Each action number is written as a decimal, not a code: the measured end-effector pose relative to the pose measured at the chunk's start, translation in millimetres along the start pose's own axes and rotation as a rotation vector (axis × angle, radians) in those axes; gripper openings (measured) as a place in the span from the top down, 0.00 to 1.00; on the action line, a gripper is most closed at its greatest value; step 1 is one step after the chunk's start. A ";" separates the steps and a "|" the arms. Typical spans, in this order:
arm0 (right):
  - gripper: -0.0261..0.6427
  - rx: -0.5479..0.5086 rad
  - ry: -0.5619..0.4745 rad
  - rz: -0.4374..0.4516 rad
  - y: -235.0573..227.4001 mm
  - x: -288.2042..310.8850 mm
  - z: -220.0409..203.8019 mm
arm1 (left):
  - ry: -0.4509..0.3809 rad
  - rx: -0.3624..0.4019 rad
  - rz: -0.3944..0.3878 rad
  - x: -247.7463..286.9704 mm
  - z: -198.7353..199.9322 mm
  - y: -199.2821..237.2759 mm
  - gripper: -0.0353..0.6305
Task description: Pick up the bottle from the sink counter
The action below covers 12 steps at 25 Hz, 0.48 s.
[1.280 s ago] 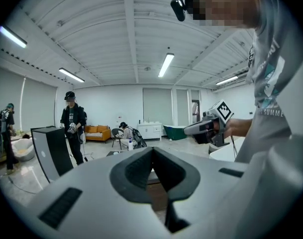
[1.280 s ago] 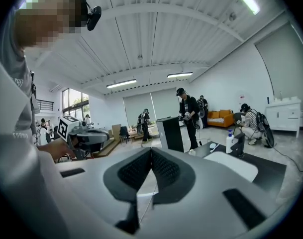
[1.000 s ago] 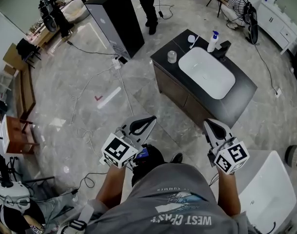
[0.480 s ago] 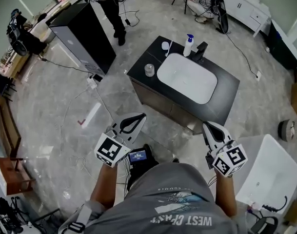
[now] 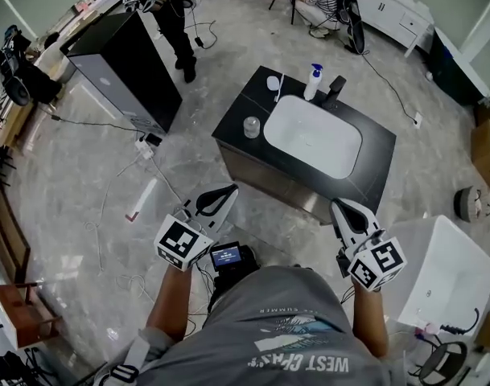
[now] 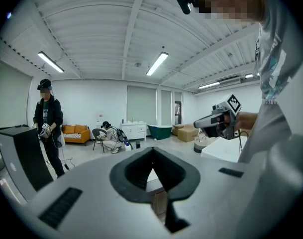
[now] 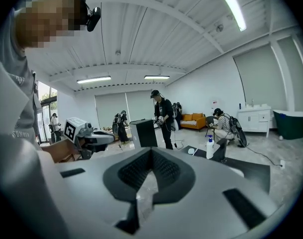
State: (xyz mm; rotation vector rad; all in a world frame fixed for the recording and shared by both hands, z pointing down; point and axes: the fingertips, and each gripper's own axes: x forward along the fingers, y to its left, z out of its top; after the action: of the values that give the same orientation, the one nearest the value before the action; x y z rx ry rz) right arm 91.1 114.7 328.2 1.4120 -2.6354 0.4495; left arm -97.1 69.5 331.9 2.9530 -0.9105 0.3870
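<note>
The room was a wide hall with a grey marble floor (image 5: 92, 191) and other people at its far edge. Low in the frame, the left gripper (image 5: 226, 192) and the right gripper (image 5: 339, 208) both had their jaws pressed together, nothing between them, pointing up the frame.

Above them, at upper centre, stood the counter (image 5: 375, 166), well apart from both grippers. The bottle (image 5: 313, 81) stood upright at its far edge, behind the sink (image 5: 313, 137) and just beside the faucet (image 5: 335, 92). A glass (image 5: 251, 126) sat near the counter's left corner.

Jaws left closed through the reach would likely knock the tall bottle over. The faucet so close probably leaves little room for one jaw. A cable (image 5: 166, 180) on the floor might catch a foot on the walk in.
</note>
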 end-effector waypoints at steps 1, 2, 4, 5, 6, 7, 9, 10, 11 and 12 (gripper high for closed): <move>0.96 -0.001 0.005 -0.005 1.2 3.5 -0.7 | -0.001 -0.002 -0.002 -0.7 -2.1 4.8 0.94; 0.96 -0.002 0.011 -0.009 3.1 6.9 -1.3 | -0.002 -0.004 -0.005 -1.7 -4.4 9.3 0.94; 0.96 -0.006 0.028 -0.009 9.8 13.6 -2.2 | 0.000 -0.012 -0.007 -4.8 -10.4 17.5 0.94; 0.96 -0.011 0.038 -0.006 12.7 17.0 -2.1 | 0.004 -0.020 -0.006 -5.9 -14.4 21.5 0.94; 0.96 -0.015 0.046 -0.003 13.6 20.5 -1.4 | 0.010 -0.028 -0.003 -5.7 -18.8 25.7 0.94; 0.96 -0.019 0.052 -0.003 11.8 24.0 0.0 | 0.015 -0.036 0.002 -4.1 -23.1 30.2 0.94; 0.96 -0.020 0.057 -0.006 2.7 30.8 4.1 | 0.018 -0.049 0.006 2.8 -27.9 37.4 0.94; 0.96 -0.019 0.059 -0.006 -2.3 34.2 6.0 | 0.018 -0.054 0.005 7.0 -27.9 39.6 0.94; 0.96 -0.017 0.060 -0.002 -6.8 38.2 7.4 | 0.020 -0.057 0.003 11.1 -26.4 41.1 0.94; 0.96 -0.014 0.060 0.005 -11.1 43.0 8.1 | 0.024 -0.058 0.002 15.5 -24.4 42.5 0.94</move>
State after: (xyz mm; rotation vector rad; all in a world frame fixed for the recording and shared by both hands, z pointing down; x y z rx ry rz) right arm 76.6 72.3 333.1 1.3653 -2.5903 0.4653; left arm -114.0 28.2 357.3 2.8885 -0.9060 0.3886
